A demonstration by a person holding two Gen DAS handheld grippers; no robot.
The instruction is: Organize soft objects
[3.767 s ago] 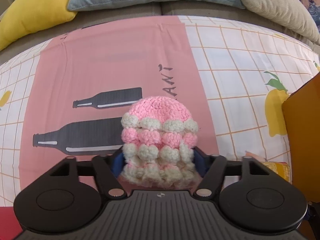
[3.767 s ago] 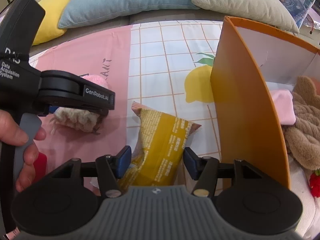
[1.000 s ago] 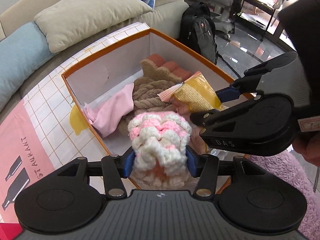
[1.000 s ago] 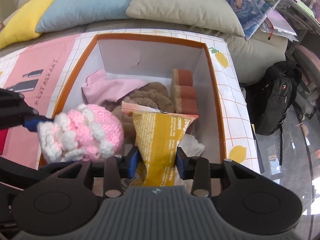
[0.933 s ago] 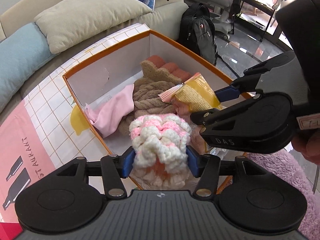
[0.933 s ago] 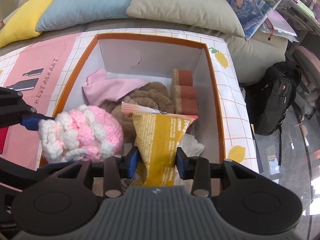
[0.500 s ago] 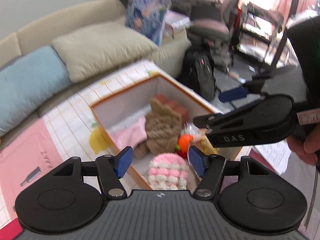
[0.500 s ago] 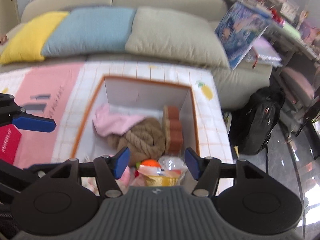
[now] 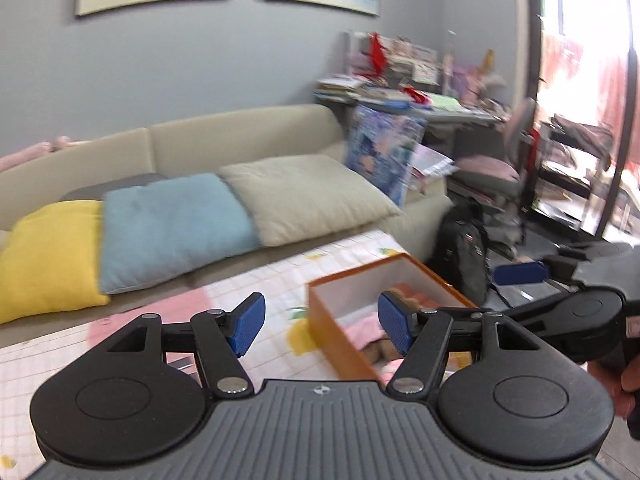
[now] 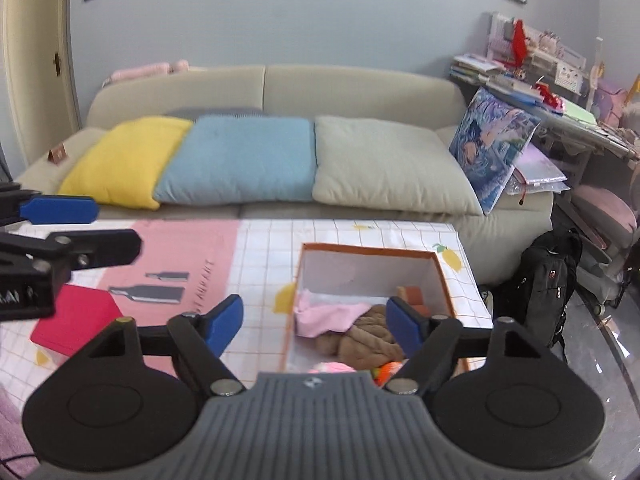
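The orange box [image 10: 294, 312] stands on the desk [image 10: 260, 264] in the lower centre of the right wrist view and at lower right of centre in the left wrist view. It holds a pink cloth [image 10: 326, 314], a brown plush item [image 10: 370, 340], an orange-brown block [image 10: 412, 294] against the right wall, and, at the near end, a pink-and-white crocheted piece [image 10: 332, 367] with an orange item [image 10: 390, 368] just beside it. Both near-end items are largely hidden behind the tool body.

Differences from the frames one second earlier:
- The crocheted piece was then clamped in the left tongs [image 9: 322, 328]; it now lies in the box.
- The yellow packet then held in the right tongs [image 10: 314, 326] is no longer held; its position cannot be determined.
- Both tools have risen and tilted up from the box; the sofa [image 10: 360, 92], its three cushions and the grey wall now fill the upper half of each view. The left wrist view is motion-blurred.

Tool pose:
- Left tongs: released, blue pads [image 9: 248, 322] spread wide, nothing between them, raised above the near left corner of the box.
- Right tongs: released, pads [image 10: 402, 328] spread wide, empty, raised above the near end of the box.
- Each tool appears at the other view's edge: the left one at centre left of the right wrist view, the right one at centre right of the left wrist view.

A red box [image 10: 76, 320] rests on the desk at lower left of the right wrist view.
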